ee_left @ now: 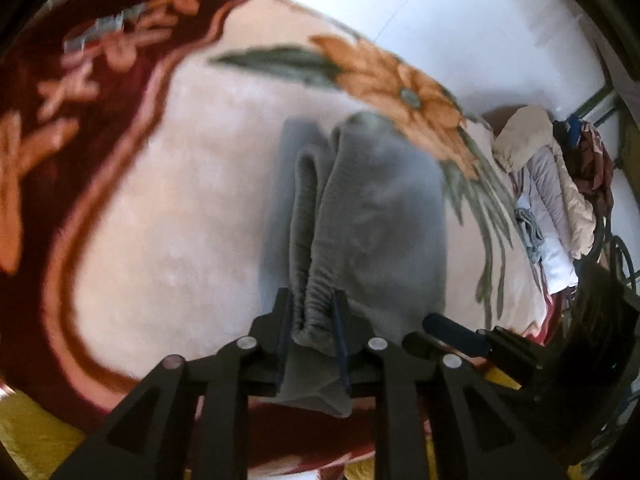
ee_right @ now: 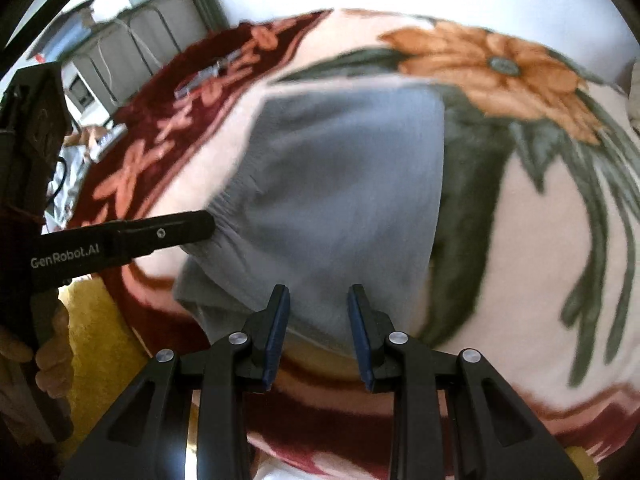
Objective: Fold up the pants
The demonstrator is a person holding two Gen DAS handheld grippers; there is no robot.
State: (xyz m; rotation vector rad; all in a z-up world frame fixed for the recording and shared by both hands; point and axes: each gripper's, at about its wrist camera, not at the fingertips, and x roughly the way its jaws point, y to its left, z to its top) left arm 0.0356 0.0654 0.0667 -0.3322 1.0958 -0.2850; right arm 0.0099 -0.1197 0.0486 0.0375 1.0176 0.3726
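Left gripper (ee_left: 311, 320): jaws nearly together, pinching the gathered, ribbed edge of the grey pants (ee_left: 372, 208). Bunched cloth fills the gap between the two blue-lined fingers (ee_left: 341, 344) and a flap of it hangs below them toward the camera. In the right wrist view the same tool enters from the left edge as a black finger marked "GenRobot.AI", its tip meeting the puckered edge of the cloth; a hand (ee_right: 48, 344) wraps its handle at the lower left.

Right gripper (ee_right: 319, 320): jaws partly spread, with a clear gap between the blue pads (ee_right: 278, 332). The near edge of the pants (ee_right: 340, 184) lies in or behind that gap; whether the pads press on it cannot be told. In the left wrist view this tool shows as a black body at the lower right, just beside the pants.

The pants lie folded into a compact grey block on a plush blanket (ee_left: 160, 200), pink in the middle with a dark red border and a large orange flower (ee_left: 396, 84) on green leaves. The far corner of the pants overlaps the flower's stem and leaves.

Beyond the blanket: a heap of clothing (ee_left: 556, 184) at right in the left wrist view; a metal rack (ee_right: 132, 36) with bottles at upper left in the right wrist view. Both frames are motion-blurred.
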